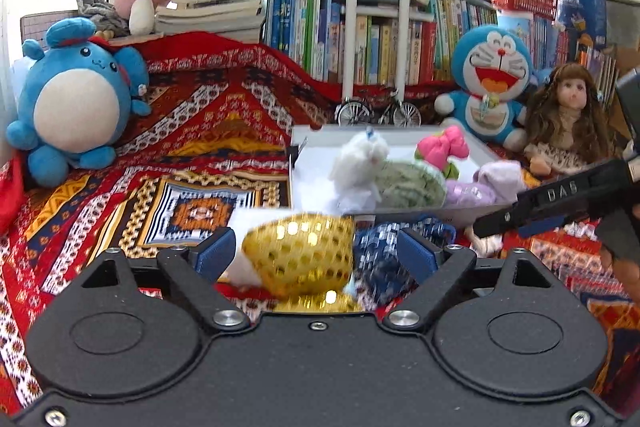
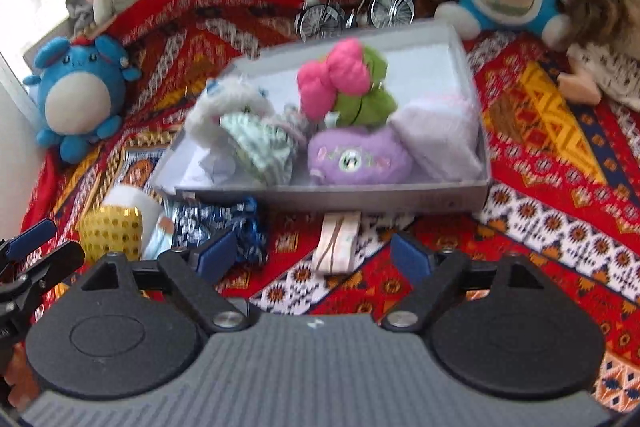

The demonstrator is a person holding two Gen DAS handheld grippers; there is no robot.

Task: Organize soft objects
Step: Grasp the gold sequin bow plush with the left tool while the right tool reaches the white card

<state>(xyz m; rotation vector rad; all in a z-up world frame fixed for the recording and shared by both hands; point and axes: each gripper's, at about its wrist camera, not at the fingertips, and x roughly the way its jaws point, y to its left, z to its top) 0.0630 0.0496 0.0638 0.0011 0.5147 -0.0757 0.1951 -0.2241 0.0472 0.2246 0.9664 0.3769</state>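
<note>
**Both hand-held grippers open, box part filled**

Left hand-held gripper wide open, jaws either side of the gold sequin pouch and blue sequin pouch on the patterned cloth; whether the pads touch them I cannot tell. Right hand-held gripper wide open, holding nothing, above a pale folded strip. Grey box just beyond holds a white plush, pink-green plush, purple plush.
</note>
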